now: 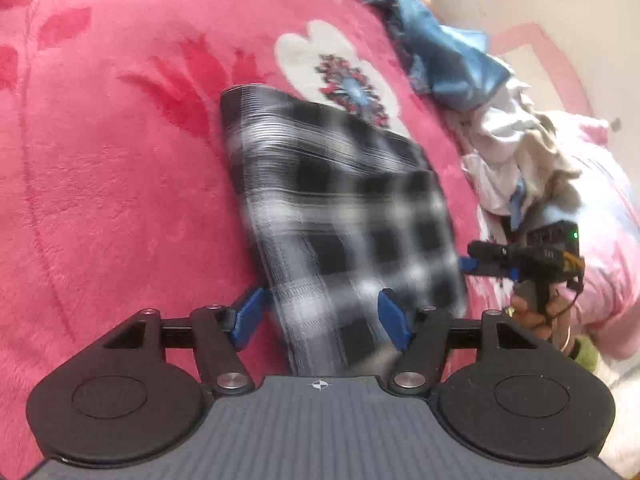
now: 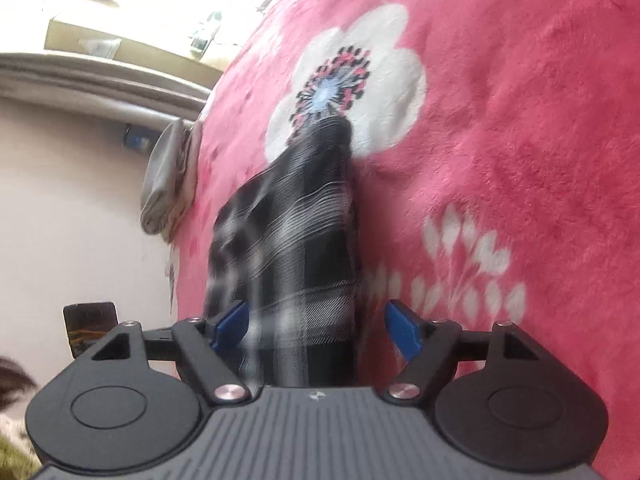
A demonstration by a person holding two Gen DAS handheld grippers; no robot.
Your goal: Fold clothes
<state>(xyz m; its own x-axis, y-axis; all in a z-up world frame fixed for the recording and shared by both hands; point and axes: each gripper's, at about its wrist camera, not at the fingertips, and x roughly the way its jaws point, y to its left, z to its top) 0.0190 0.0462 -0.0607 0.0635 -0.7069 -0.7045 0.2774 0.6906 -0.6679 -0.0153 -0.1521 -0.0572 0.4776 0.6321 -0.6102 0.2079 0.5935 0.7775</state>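
A black-and-white checked cloth [image 1: 340, 208] lies folded on a pink flowered blanket [image 1: 120, 160], blurred by motion. My left gripper [image 1: 322, 320] is open, its blue fingers [image 1: 250, 316] wide apart, with the cloth's near end running between them. In the right wrist view the same cloth [image 2: 296, 232] stretches away toward a white flower. My right gripper [image 2: 316, 328] is open too, and the cloth's near end lies between its fingers [image 2: 404, 332]. The left wrist view also shows the right gripper [image 1: 472, 258] at the cloth's right edge, held by a hand [image 1: 532, 316].
A heap of unfolded clothes, blue [image 1: 440, 56] and white [image 1: 512, 152], lies at the blanket's right side. A folded grey item [image 2: 168, 176] sits at the bed's far edge by a pale wall. A dark flat object [image 2: 90, 328] stands at the left.
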